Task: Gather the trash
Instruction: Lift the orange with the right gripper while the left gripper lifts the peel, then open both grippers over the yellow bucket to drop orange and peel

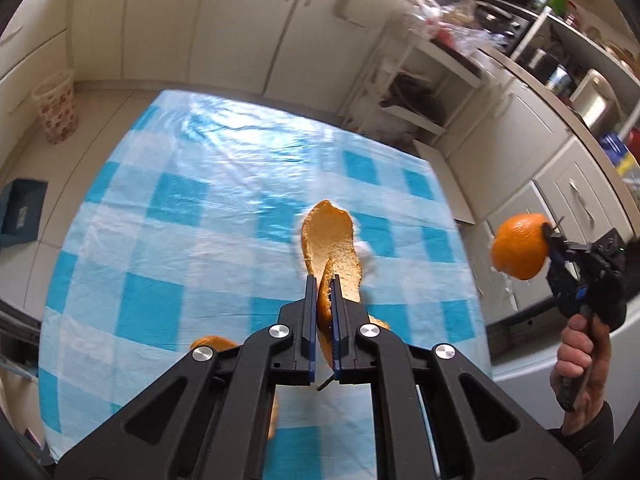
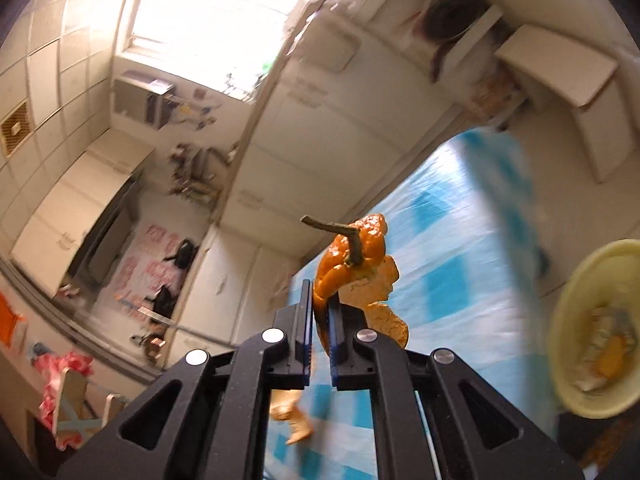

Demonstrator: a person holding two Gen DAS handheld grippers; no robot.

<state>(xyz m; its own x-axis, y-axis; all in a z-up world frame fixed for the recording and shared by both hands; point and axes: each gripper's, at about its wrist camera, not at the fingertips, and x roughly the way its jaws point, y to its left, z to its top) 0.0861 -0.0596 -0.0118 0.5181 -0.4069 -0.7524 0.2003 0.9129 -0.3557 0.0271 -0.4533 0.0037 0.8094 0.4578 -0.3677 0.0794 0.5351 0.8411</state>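
Note:
My left gripper [image 1: 323, 280] is shut on a long strip of orange peel [image 1: 330, 240] and holds it above the blue-and-white checked tablecloth [image 1: 168, 216]. Another peel piece [image 1: 212, 345] lies on the cloth just left of the fingers. My right gripper [image 2: 320, 284] is shut on a curled orange peel with a brown stem [image 2: 350, 258]. In the left wrist view the right gripper [image 1: 554, 246] is off the table's right edge with its peel [image 1: 520, 246] lifted. A loose peel piece [image 2: 294, 420] lies on the cloth under the right gripper.
A yellow bowl [image 2: 576, 292] holding scraps sits at the right of the right wrist view. A patterned waste basket [image 1: 56, 110] stands on the floor at far left, a blue box [image 1: 22, 210] nearer. White cabinets [image 1: 224, 20] and a cluttered counter [image 1: 532, 52] surround the table.

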